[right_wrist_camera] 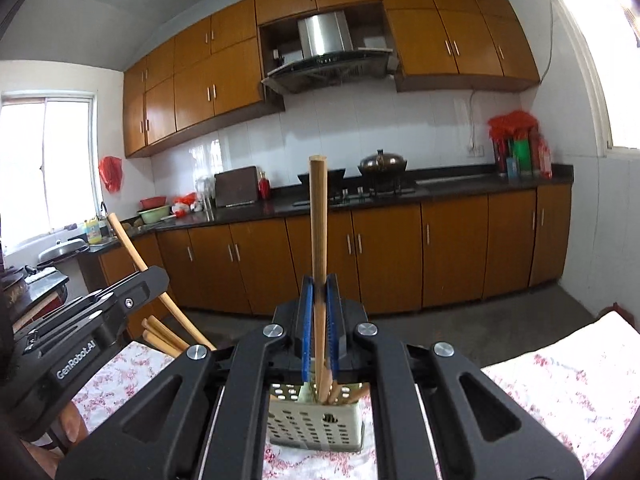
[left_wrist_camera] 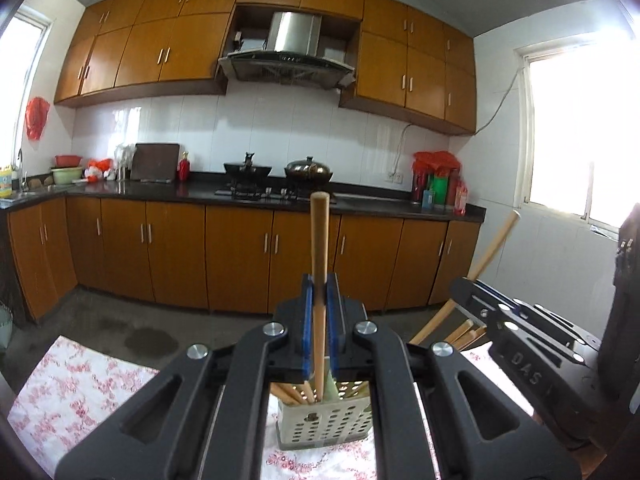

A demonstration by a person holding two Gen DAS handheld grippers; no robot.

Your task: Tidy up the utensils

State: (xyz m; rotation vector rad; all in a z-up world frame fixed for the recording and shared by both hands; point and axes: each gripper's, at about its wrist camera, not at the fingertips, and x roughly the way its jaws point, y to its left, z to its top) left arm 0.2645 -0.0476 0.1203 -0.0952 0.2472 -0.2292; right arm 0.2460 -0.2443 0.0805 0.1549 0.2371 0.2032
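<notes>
Utensil holder (left_wrist_camera: 326, 424), perforated, at bottom centre of both views, standing on floral cloth (left_wrist_camera: 84, 384), with chopsticks (left_wrist_camera: 294, 394) inside. Left gripper (left_wrist_camera: 320, 304), mid-frame, clamped on one upright chopstick (left_wrist_camera: 320, 248) reaching down into holder. Right gripper (right_wrist_camera: 319, 304), likewise closed on another stick (right_wrist_camera: 319, 220). Spare sticks (right_wrist_camera: 160, 338) leaning at lower left of right view.

Wooden sticks (left_wrist_camera: 298, 394) stand in a perforated holder (left_wrist_camera: 326, 426) on the tablecloth (left_wrist_camera: 80, 392), kitchen counter (left_wrist_camera: 192, 194) behind.
</notes>
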